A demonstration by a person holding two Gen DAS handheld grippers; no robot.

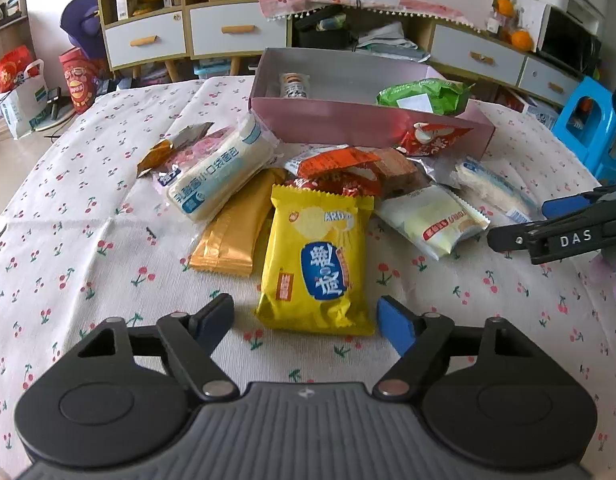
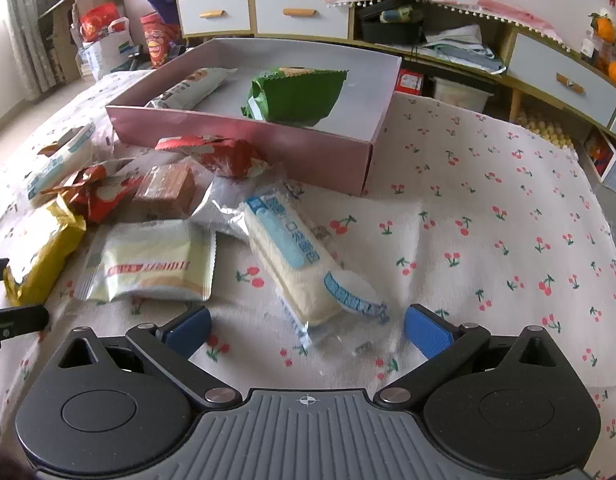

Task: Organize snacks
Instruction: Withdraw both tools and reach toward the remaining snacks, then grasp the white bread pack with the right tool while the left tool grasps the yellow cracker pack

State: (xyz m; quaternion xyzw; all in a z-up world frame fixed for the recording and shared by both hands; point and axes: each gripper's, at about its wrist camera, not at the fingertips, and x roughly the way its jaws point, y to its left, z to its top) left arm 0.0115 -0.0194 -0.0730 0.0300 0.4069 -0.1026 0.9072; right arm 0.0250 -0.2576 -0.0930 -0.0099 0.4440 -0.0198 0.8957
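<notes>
Yellow snack pack [image 1: 313,260] is seen flat on the cherry-print surface [image 1: 88,264], near end lying between the pads of the left tongs [image 1: 306,322]; a gap is visible at each pad, so nothing is gripped and the jaws are apart. No earlier frame is given.

Blue-and-white bread pack [image 2: 308,264] is seen lying diagonally ahead of the right tongs [image 2: 306,332], its clear near end reaching in between the pads without touching them. Those jaws are also apart and empty.

The rest of the pile sits behind both packs toward the far edge: gold wrapper [image 1: 232,232], second bread pack [image 1: 220,176], pale cream pack [image 1: 431,216], brown wafer block [image 2: 166,188], red packs [image 1: 339,172] partly buried and hard to read.

Pink box [image 1: 347,120] stands at the far edge of the surface; green bag [image 2: 296,94] and a white pack [image 2: 192,86] are inside. In the left view the box wall hides most of that white pack.

Right tongs are cut off at the right edge of the left view.
</notes>
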